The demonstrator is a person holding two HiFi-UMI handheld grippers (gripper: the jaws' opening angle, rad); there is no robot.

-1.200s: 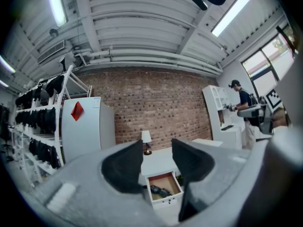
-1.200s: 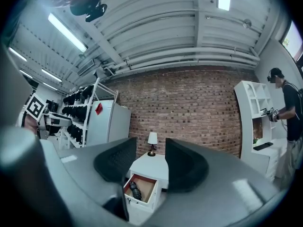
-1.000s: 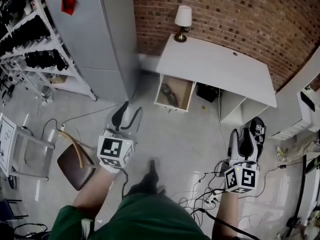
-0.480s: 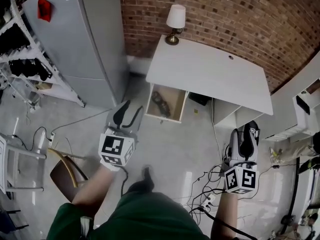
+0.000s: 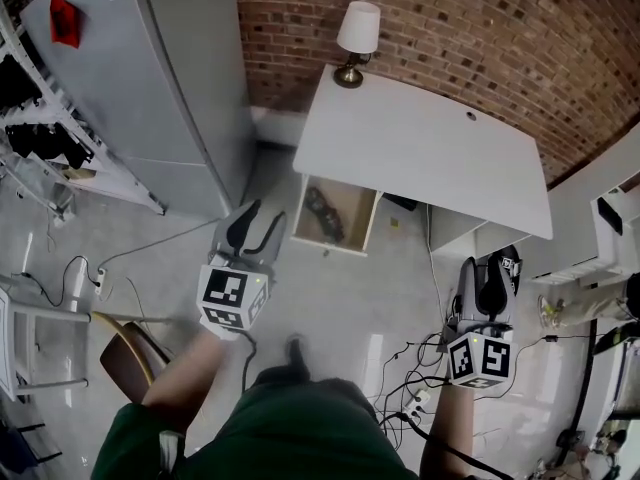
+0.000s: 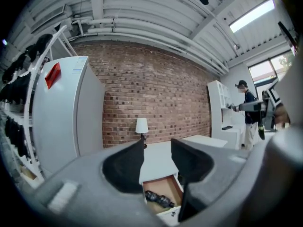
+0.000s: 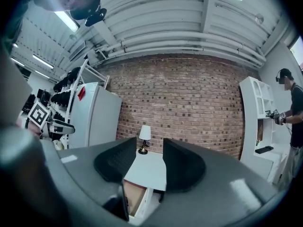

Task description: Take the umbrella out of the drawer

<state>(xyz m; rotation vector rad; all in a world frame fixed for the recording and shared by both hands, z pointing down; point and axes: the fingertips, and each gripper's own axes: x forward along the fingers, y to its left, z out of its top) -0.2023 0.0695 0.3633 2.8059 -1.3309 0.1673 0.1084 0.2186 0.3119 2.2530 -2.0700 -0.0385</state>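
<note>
Approach step: we hold left gripper (image 5: 265,218) and right gripper (image 5: 491,264) part-open, both empty, well short of the open drawer (image 5: 358,208). Folded umbrella (image 5: 325,215) lies inside. Next: reach in, grip it.

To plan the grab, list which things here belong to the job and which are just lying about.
Job: umbrella, drawer, desk.
Lying about: lamp, fridge, chair.
</note>
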